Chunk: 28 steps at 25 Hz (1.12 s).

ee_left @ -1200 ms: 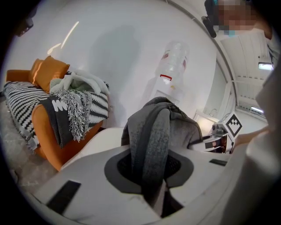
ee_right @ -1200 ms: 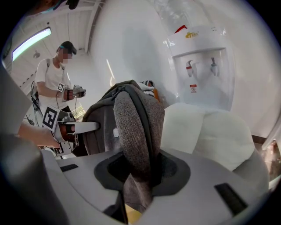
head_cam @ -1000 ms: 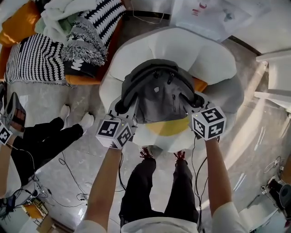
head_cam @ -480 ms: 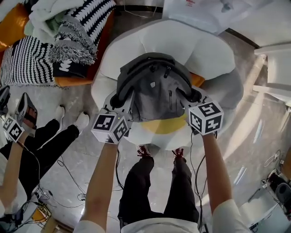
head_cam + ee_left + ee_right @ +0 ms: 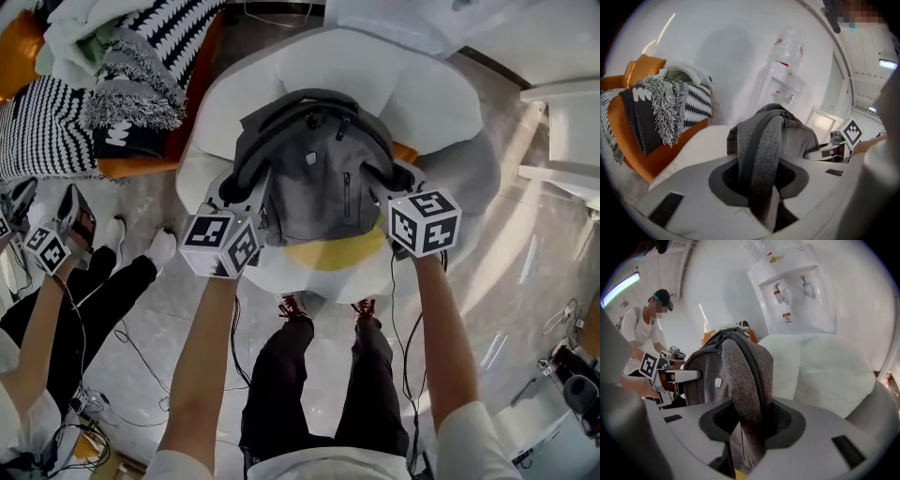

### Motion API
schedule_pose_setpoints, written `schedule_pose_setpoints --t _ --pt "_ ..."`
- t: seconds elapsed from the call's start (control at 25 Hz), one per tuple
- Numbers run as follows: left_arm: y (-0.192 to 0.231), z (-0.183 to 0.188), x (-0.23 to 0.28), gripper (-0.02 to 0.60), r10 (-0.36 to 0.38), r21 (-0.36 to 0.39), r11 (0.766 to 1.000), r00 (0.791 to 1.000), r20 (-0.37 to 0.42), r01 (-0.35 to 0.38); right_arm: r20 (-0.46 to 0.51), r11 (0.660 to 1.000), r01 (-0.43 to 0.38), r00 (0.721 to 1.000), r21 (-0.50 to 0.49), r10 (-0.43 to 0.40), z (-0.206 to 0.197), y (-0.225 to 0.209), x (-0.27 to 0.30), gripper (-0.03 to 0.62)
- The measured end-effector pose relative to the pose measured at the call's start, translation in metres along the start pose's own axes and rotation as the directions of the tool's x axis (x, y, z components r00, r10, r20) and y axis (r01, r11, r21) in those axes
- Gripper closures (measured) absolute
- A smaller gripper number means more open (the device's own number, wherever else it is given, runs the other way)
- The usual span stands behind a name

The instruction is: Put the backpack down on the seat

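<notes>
Backpack (image 5: 319, 183) on seat (image 5: 422, 103), straps (image 5: 759, 154) within left tongs (image 5: 242, 197), right tongs (image 5: 394, 183), jaws just opening

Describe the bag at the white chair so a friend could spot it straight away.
Look for the round white armchair in the middle. Over its yellow cushion is a backpack, plain grey with dark straps, unlike the striped black-and-white blankets on the orange sofa alongside.
</notes>
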<state>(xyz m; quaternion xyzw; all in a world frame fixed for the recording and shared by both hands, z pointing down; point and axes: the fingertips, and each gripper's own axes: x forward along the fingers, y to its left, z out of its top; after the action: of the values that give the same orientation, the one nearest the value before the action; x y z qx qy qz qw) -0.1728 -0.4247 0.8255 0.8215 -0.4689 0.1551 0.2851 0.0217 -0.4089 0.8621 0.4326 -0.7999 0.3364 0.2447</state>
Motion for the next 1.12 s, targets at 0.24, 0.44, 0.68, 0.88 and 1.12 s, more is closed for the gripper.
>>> schedule_pose_setpoints --t 0.24,0.44,0.68,0.88,1.12 --pt "0.004 0.000 0.011 0.436 0.022 0.003 1.000 1.000 -0.017 -0.022 0.025 0.999 0.053 0.998 0.010 -0.053 0.000 -0.012 0.005 0.460" --pt "0.007 0.000 0.011 0.392 0.047 0.015 0.999 0.999 -0.027 -0.047 0.048 0.994 0.105 0.993 -0.010 -0.104 0.002 -0.016 0.003 0.430" --pt "-0.002 -0.008 0.004 0.328 0.026 0.067 0.998 0.996 -0.086 -0.020 0.050 0.991 0.133 0.990 0.002 -0.133 -0.004 -0.017 -0.006 0.401" --pt "-0.003 -0.006 -0.006 0.318 0.043 0.057 0.998 0.996 -0.079 -0.039 0.059 0.987 0.160 0.985 0.020 -0.161 -0.007 -0.017 -0.017 0.384" --pt "0.003 -0.009 -0.026 0.302 0.104 0.011 0.995 0.992 -0.069 -0.103 0.057 0.984 0.176 0.983 -0.003 -0.176 -0.010 -0.012 -0.042 0.384"
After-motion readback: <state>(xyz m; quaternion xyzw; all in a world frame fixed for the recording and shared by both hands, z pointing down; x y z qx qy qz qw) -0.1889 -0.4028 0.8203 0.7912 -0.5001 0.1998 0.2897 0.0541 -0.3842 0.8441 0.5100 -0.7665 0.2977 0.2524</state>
